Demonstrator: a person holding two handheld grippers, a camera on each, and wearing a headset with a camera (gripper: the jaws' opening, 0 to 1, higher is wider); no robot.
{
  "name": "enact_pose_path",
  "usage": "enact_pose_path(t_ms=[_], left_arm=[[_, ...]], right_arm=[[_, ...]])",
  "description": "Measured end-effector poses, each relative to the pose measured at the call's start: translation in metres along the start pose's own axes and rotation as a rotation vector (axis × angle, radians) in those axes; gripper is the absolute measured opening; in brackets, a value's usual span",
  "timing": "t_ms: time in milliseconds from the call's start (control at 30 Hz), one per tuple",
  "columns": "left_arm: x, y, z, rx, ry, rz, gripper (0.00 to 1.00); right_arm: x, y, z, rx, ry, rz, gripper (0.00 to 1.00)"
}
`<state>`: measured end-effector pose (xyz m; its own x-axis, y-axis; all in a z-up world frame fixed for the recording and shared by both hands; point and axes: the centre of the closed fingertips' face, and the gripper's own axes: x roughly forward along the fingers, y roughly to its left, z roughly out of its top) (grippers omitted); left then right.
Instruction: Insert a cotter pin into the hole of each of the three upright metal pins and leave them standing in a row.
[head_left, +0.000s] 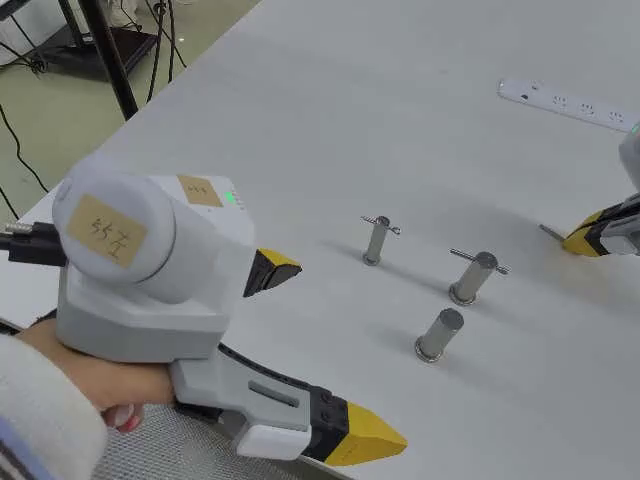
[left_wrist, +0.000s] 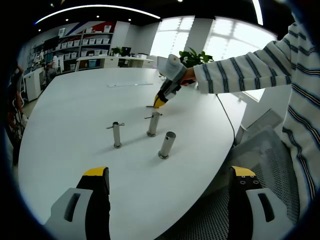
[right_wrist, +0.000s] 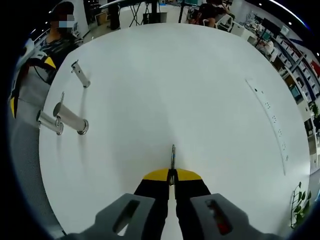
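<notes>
On the white workbench, the right gripper is clamped on a thin metal cotter pin, whose tip seems to touch the surface. The left gripper gapes wide, holding nothing. Between the two grippers stand three grey upright metal pins. Two have cotter pins across their tops, and the nearest pin is plain-topped.

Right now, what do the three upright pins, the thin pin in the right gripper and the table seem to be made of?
The upright pins: probably steel, satin grey, with soft highlights along the barrels. The cotter pin in the shut jaws of the right gripper: thin grey metal wire, slightly shiny. The table: smooth matte white, perhaps laminate; the look leaves it open.
</notes>
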<state>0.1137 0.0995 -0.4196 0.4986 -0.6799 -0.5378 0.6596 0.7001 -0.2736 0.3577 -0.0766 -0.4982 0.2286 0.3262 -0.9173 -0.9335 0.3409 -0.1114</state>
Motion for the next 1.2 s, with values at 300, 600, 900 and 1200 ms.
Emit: enact_pose_path(t_ms=[300, 600, 900, 1200], left_arm=[[0.0, -0.002, 0.006, 0.019, -0.033, 0.0, 0.99], [0.0, -0.006, 0.006, 0.031, -0.035, -0.011, 0.95], [-0.001, -0.012, 0.007, 0.029, -0.029, -0.033, 0.93], [0.001, -0.012, 0.015, 0.007, -0.044, -0.046, 0.88]], right_arm=[[-0.006, 0.003, 0.002, -0.003, -0.005, -0.029, 0.0], [-0.029, 0.02, 0.012, -0.05, -0.05, -0.037, 0.0], [-0.052, 0.043, 0.021, -0.118, -0.131, -0.073, 0.0], [-0.084, 0.078, 0.035, -0.157, -0.214, -0.099, 0.0]])
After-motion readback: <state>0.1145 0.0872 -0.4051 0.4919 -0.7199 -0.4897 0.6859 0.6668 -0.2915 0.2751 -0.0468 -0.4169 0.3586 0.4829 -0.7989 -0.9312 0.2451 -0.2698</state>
